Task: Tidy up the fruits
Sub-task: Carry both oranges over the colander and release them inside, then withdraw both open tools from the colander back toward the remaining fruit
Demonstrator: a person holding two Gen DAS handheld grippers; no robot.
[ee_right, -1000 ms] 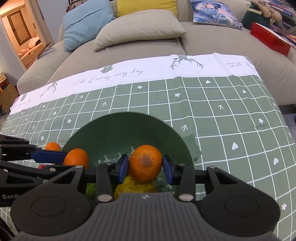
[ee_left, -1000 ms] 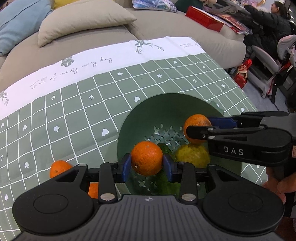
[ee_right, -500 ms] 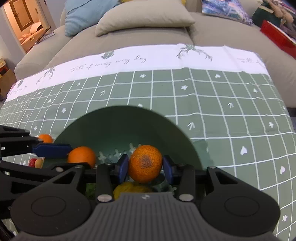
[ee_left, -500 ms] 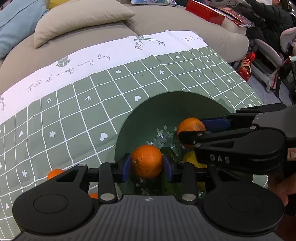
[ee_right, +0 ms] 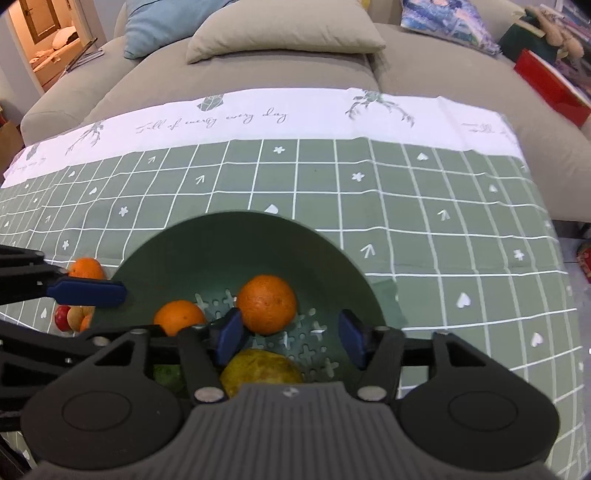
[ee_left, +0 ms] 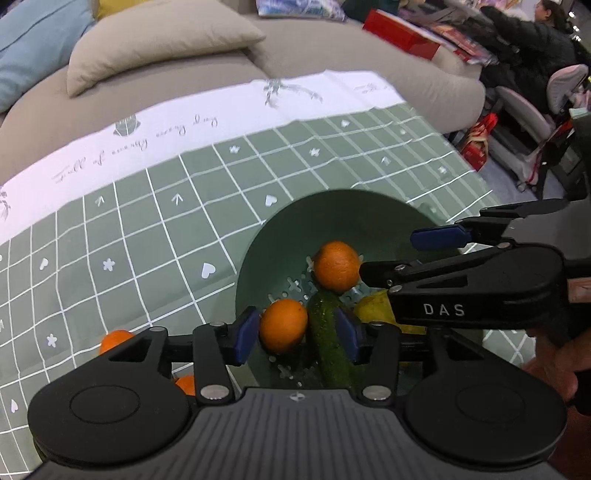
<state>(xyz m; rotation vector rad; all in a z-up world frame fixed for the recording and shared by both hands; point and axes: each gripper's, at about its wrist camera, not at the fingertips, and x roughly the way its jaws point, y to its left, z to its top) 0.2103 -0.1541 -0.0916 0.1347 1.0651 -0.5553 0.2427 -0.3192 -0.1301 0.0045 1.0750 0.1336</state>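
A beige fabric sofa (ee_right: pixel 258 74) with a beige cushion (ee_right: pixel 284 35) and a light blue cushion (ee_right: pixel 166 22) fills the background. In front of it lies a green tablecloth with a white grid and a white lettered border (ee_right: pixel 443 206). On the cloth stands a round dark green plastic colander bowl with cross-shaped holes (ee_right: pixel 207 236).

Left gripper (ee_left: pixel 297 334), black with blue pads: its jaws are opening over the near part of the bowl; a small orange mandarin (ee_left: pixel 283 325) sits between the pads, close to the left pad, its contact with that pad unclear, and clear of the right one. Beside it lies a dark green cucumber (ee_left: pixel 328 343).

Right gripper (ee_right: pixel 291 338), same build: its jaws are opening; a larger orange mandarin (ee_right: pixel 266 303) lies in the bowl just beyond the left pad, free of both pads. A yellow-green pear-like fruit (ee_right: pixel 262 371) rests below the gripper, inside the bowl.

Outside the bowl, on the cloth at its left, lie another orange mandarin (ee_right: pixel 85 268) and a cluster of small red and tan fruits (ee_right: pixel 70 317).
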